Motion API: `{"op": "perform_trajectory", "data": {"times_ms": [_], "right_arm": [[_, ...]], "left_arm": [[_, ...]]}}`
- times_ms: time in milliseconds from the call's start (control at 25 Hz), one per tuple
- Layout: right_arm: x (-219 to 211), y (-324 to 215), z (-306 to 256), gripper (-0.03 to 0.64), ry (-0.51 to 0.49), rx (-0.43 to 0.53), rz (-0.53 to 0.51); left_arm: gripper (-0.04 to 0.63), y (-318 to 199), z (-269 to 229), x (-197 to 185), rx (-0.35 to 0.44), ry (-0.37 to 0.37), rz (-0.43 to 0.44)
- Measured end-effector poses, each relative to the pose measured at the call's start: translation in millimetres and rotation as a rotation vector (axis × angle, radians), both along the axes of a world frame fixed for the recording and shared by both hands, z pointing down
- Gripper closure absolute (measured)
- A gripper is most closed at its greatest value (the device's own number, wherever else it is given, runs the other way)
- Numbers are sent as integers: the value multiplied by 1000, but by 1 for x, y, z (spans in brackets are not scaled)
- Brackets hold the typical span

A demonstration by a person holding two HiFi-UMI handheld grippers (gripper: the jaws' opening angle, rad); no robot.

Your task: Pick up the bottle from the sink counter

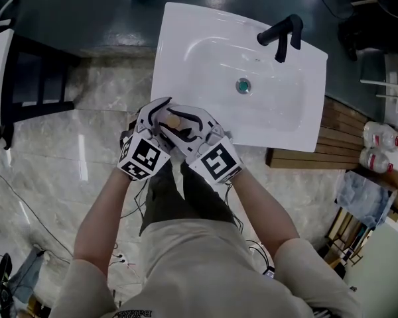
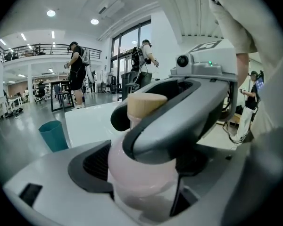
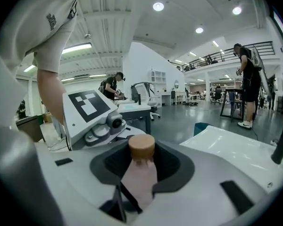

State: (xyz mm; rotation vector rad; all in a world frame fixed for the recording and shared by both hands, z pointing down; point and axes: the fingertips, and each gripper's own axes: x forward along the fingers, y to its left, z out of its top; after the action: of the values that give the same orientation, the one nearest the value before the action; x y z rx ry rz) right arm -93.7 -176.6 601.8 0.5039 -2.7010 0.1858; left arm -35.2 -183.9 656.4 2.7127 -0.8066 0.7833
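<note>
Seeing the bottle (image 2: pixel 141 173) pinched between both claws at the front edge of the sink counter (image 1: pixel 186 32). Left gripper (image 1: pixel 158 114) is clamped on the fat pink body, right gripper (image 1: pixel 198 123) looks closed round the neck under the wooden cap (image 3: pixel 141 147). I'd guess light, smooth, slippery plastic, slightly squashy; I'd hold the body, not the cap

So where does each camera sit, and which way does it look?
Head view: person's head, steeply down at the sink; forearms, left claw, right claw show.
Left gripper view: on the left claw, along its jaws at the pink bottle; a sleeve shows.
Right gripper view: on the right claw, facing back at the bottle; an arm shows.
Shared: all see the bottle.
</note>
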Motion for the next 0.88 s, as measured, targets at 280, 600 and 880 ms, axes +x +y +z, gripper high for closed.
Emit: {"op": "perform_trajectory", "data": {"times_ms": [280, 600, 880], "right_arm": [[6, 1, -31, 506, -18, -2, -10], [22, -12, -129, 505, -30, 40, 42], [41, -16, -222, 506, -93, 85, 115]], "left_arm": [[215, 2, -32, 6, 5, 26, 2], [215, -10, -130, 21, 82, 49, 60], [215, -12, -221, 41, 107, 36, 113]]}}
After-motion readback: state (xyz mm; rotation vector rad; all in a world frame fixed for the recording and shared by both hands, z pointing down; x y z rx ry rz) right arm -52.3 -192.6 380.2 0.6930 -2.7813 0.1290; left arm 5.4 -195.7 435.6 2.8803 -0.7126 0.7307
